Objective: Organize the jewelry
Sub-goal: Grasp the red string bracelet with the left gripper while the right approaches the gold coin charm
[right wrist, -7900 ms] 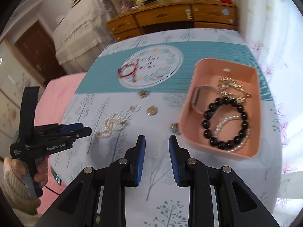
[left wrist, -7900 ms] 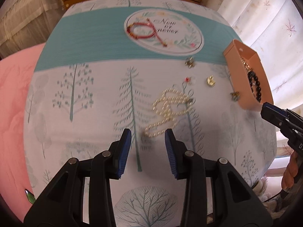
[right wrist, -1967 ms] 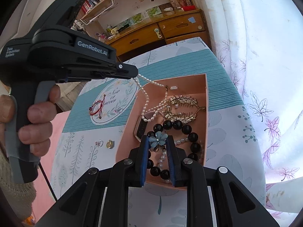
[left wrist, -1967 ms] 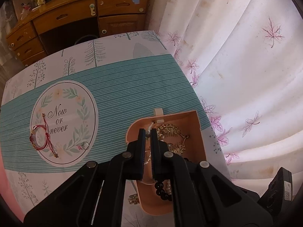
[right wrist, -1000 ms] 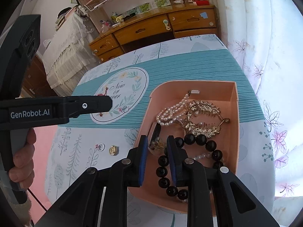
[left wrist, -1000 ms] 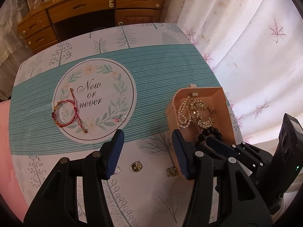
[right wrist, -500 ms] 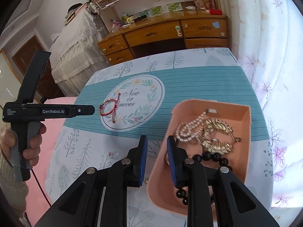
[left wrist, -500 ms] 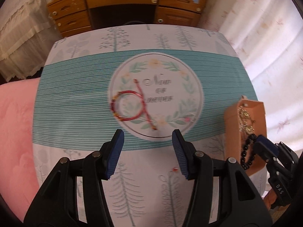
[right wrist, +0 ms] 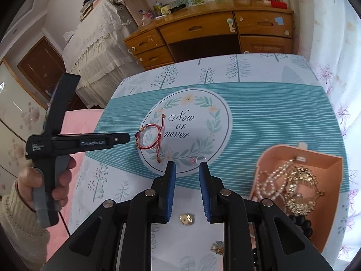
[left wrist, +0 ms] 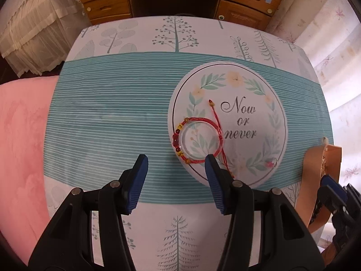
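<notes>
The left gripper [left wrist: 174, 180] hangs released and empty above the cloth [left wrist: 112, 117]. The red bracelet [left wrist: 197, 143] lies at its one o'clock, touching the right fingertip's outline, loop flat on the round print, tail cords running twelve to six. This hand is nearer; bare cloth lies all around, the table edge well off. The right gripper [right wrist: 186, 187] stands narrowly parted, gripping nothing, a coin [right wrist: 186, 219] below it, the tray [right wrist: 325, 158] at three o'clock.
</notes>
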Demonstrator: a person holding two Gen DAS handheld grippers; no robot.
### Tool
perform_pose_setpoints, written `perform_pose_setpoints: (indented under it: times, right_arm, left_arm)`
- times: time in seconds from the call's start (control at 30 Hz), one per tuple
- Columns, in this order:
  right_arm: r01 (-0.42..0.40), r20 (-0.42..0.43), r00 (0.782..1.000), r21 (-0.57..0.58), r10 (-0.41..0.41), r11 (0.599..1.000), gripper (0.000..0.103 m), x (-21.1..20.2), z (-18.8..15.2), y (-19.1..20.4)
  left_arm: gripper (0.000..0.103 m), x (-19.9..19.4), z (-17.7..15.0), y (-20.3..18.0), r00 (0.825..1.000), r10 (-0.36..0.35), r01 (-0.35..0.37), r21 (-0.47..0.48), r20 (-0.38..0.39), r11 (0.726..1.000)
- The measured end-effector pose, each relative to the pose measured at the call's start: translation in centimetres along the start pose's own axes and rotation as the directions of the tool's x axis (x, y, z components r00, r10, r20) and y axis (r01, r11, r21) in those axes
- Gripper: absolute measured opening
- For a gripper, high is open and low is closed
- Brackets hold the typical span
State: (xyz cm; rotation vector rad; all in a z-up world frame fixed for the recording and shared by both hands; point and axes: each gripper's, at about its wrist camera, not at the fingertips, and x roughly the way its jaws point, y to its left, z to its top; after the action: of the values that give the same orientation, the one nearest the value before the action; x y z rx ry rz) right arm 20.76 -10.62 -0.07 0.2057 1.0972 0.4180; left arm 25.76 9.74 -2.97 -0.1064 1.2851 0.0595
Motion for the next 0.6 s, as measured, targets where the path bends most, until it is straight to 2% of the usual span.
perform_pose_setpoints:
  times: [0.2,0.33,0.47,0.6]
  right_arm:
    - [-0.01,-0.043,0.999,0.025,0.011,1.0,0.021,1.9,0.6,0.5]
    - [-0.012,-0.054,0.998,0.019,0.013,1.0,0.021,2.2,0.5,0.5]
    - [-0.013,-0.063,0.998,0.022,0.014,1.0,0.021,2.7,0.3,0.3]
    - [-0.016,-0.071,0.997,0.029,0.018,0.999,0.021,2.9,0.0,0.0]
  left_arm:
    - [0.048,2.3,1.0,-0.3,0.999,0.005,-0.006,-0.024,-0.042,1.0]
    - [0.033,3.5,1.1,-0.1,0.998,0.0,-0.004,-0.051,-0.062,0.999]
    - [0.026,4.1,1.2,0.0,0.998,0.003,-0.007,-0.074,-0.064,0.997]
    - [0.023,4.5,1.2,-0.5,0.998,0.019,-0.023,-0.063,-0.062,0.998]
